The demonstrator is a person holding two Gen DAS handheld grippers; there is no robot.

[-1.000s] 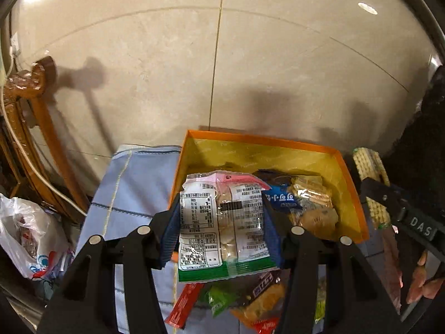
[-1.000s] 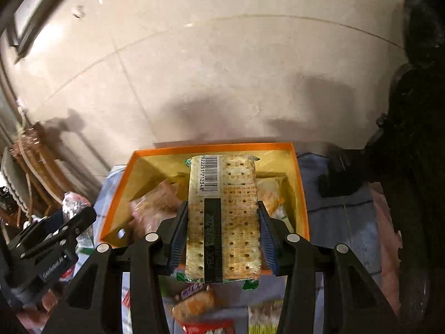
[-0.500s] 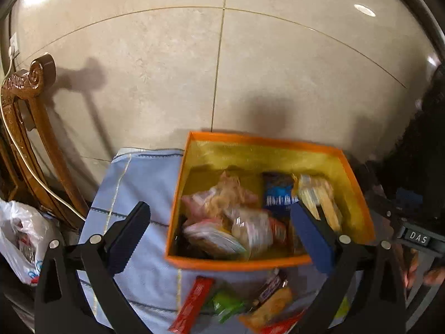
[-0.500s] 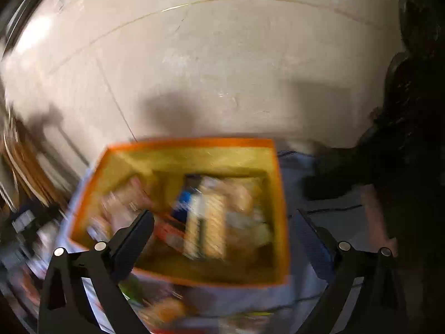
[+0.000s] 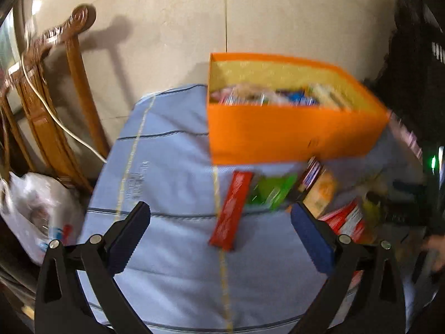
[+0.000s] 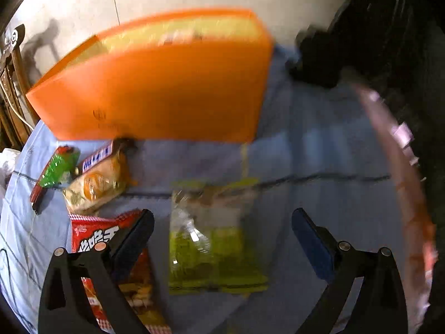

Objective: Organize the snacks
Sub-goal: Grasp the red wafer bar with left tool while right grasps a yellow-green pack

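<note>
An orange box point(image 5: 292, 136) with a yellow inside holds several snack packets; it also shows in the right wrist view point(image 6: 167, 91). My left gripper point(image 5: 219, 231) is open and empty, low over the blue cloth, with a red bar point(image 5: 232, 208) between its fingers. A green packet point(image 5: 271, 192) and an orange bun packet point(image 5: 319, 192) lie beyond it. My right gripper point(image 6: 222, 236) is open and empty over a yellow-green clear packet point(image 6: 214, 239). A red checkered bag point(image 6: 111, 253) lies under its left finger. A bun packet point(image 6: 97, 183) and a green packet point(image 6: 58, 169) lie at the left.
A blue cloth point(image 5: 167, 167) covers the table. A carved wooden chair point(image 5: 64, 83) and a white plastic bag point(image 5: 30, 208) stand at the left. A tiled floor point(image 5: 278, 14) lies beyond. Dark furniture point(image 6: 389, 41) stands at the right.
Both grippers opened and dropped their packets into the box, then pulled back and down to the loose snacks on the cloth.
</note>
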